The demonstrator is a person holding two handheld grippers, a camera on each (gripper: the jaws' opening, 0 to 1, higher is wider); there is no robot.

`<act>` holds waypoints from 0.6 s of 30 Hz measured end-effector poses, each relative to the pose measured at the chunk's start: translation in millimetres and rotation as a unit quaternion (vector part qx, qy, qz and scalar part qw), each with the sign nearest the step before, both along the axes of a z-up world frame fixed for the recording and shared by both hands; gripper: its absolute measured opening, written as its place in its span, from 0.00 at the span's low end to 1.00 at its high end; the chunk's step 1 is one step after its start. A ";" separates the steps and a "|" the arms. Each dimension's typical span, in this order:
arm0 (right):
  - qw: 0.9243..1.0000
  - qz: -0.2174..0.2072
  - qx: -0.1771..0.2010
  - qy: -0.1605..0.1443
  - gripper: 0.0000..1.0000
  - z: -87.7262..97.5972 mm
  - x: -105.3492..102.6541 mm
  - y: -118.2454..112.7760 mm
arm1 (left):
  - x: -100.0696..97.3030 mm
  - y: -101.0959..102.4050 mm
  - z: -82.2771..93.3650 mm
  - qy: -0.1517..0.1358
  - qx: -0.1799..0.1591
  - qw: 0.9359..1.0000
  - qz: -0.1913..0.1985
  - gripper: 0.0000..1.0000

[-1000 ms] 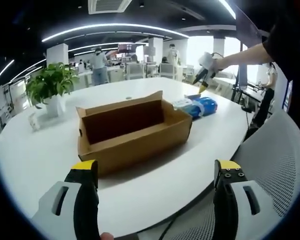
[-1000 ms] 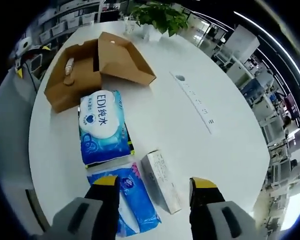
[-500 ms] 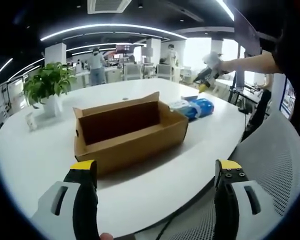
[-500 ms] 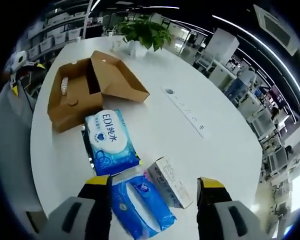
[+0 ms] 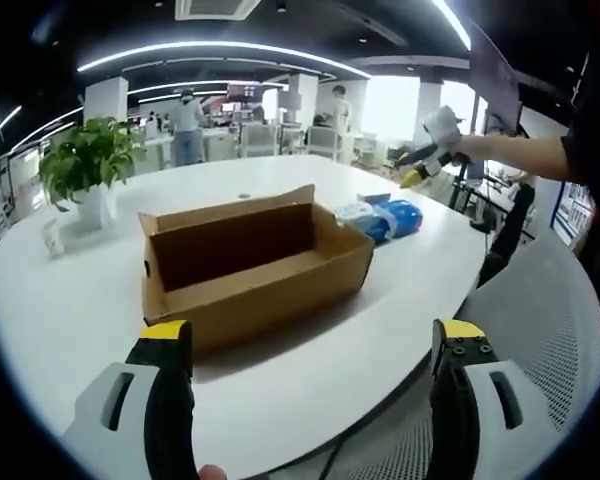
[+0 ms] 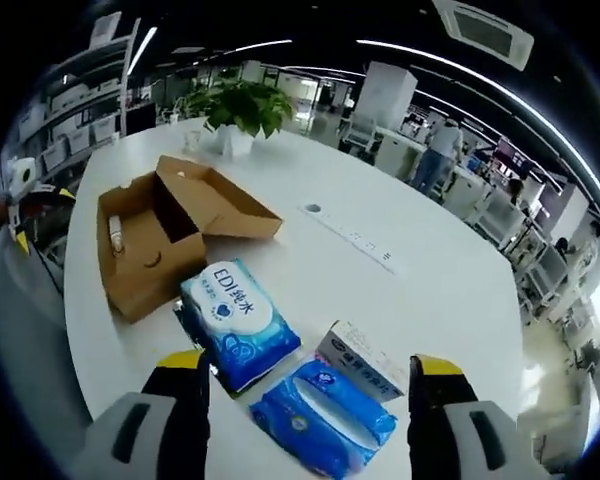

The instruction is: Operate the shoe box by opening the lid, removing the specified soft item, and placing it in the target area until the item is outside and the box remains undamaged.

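1. A white round bench spans the frame's middle.
2. A potted plant stands at upper left of the left gripper view.
3. A mesh chair sits at lower right.
4. Office desks fill the upper right background.

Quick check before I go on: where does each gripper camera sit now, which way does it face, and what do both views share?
Left gripper view: low at the table's near edge, facing across the open box toward the plant; its own open jaws, plus the right gripper on the person's outstretched arm.
Right gripper view: raised above the table's far side, looking down at the wipes pack, a blue pack and a small carton; its own open jaws, the left gripper at the left edge.
Shared: box, plant, packs, white table.
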State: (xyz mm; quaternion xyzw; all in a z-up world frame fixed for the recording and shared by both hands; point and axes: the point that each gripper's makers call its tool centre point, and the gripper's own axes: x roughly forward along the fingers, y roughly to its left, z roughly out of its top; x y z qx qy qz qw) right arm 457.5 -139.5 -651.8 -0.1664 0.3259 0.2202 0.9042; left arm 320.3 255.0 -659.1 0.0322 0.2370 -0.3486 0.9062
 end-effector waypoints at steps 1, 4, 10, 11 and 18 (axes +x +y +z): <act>1.000 -0.004 0.006 -0.001 0.84 0.1 -1.7 0.3 | 3.4 -2.2 3.6 -0.002 -0.005 1.000 -0.001 0.99; 0.999 -0.026 0.030 -0.009 0.88 -0.7 -4.9 -1.8 | 11.3 -5.9 6.3 -0.002 -0.006 1.000 -0.006 0.99; 0.997 -0.049 0.060 -0.019 0.93 -0.3 -19.3 0.2 | 25.4 -4.5 5.6 0.004 0.012 1.000 -0.018 0.99; 0.997 -0.048 0.057 -0.025 0.94 -0.5 -22.3 1.4 | 27.2 -3.6 5.7 0.005 0.014 1.000 -0.019 0.99; 0.998 -0.048 0.033 -0.022 0.99 -12.6 -40.4 5.8 | 41.8 2.6 11.4 0.007 0.023 0.999 -0.024 0.99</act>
